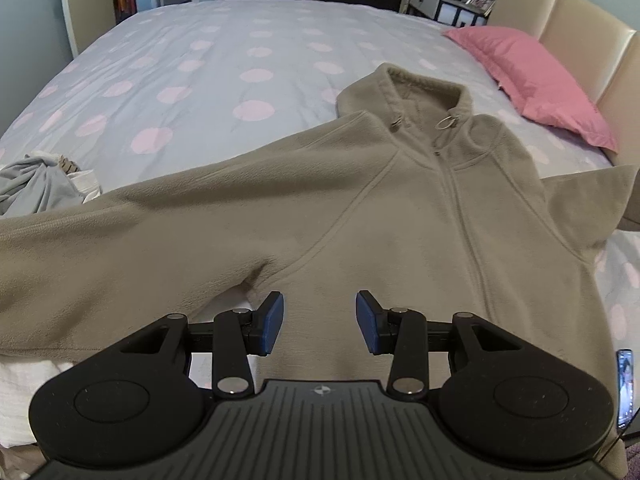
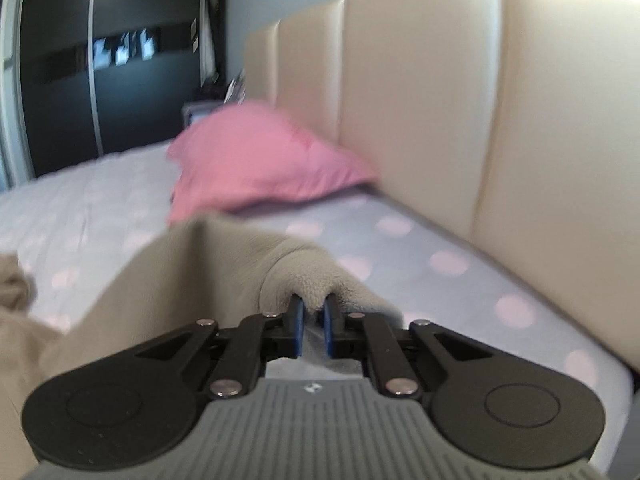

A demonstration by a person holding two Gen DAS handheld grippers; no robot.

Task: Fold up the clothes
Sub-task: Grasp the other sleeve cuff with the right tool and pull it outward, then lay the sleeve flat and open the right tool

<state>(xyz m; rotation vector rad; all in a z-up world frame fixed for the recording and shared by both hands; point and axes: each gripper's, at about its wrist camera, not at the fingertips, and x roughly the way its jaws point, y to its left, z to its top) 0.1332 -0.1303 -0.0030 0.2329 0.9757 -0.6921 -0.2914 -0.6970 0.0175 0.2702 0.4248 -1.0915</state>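
A beige fleece zip jacket (image 1: 360, 208) lies front up on the bed, hood toward the far side, its left sleeve (image 1: 100, 240) stretched out to the left. My left gripper (image 1: 320, 320) is open and empty, hovering over the jacket's lower body near the armpit. In the right wrist view my right gripper (image 2: 313, 312) is shut on the end of the jacket's other sleeve (image 2: 248, 264) and holds it lifted above the sheet. That raised sleeve shows at the right edge of the left wrist view (image 1: 592, 192).
The bed has a pale sheet with pink dots (image 1: 200, 72). A pink pillow (image 1: 532, 80) lies by the cream padded headboard (image 2: 420, 100). A grey and white clothes heap (image 1: 44, 188) sits at the left. A phone (image 1: 625, 388) lies at the right edge. A dark wardrobe (image 2: 112, 60) stands behind.
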